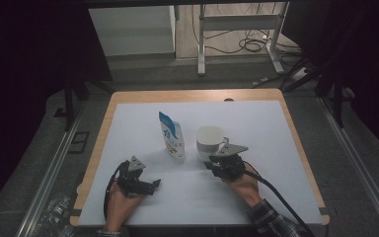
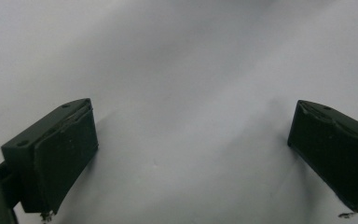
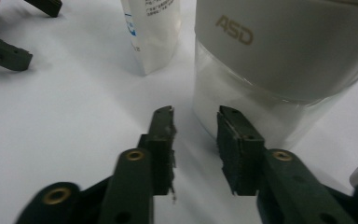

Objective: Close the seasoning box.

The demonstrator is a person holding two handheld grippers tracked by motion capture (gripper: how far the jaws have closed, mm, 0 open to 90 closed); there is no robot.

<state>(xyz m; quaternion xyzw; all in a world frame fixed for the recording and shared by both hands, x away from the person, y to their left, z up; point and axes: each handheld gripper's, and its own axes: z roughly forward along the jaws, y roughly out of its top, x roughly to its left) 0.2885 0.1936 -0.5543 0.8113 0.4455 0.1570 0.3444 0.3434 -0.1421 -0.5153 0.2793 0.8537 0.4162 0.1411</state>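
White jar [image 3: 279, 51] ungrasped | your right claw [image 3: 196, 123] part-spread just beside it, holding nothing | left claw [image 2: 191, 149] spread wide over tabletop [image 1: 256, 197] | pouch [image 1: 172, 138] untouched

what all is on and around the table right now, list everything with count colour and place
container: 1, white top with gold lettering over a clear lower part, mid-table, just beyond the right gripper
pouch: 1, white and blue, standing left of the container
table: 1, wooden edge under a white sheet
desk frame: 1, pale, on the floor beyond the table, black cables beside it
left gripper: 1, black, near left of the sheet, jaws wide open over bare sheet
right gripper: 1, black, jaws partly open, nothing between them
hands: 2, bottom edge, one checked sleeve
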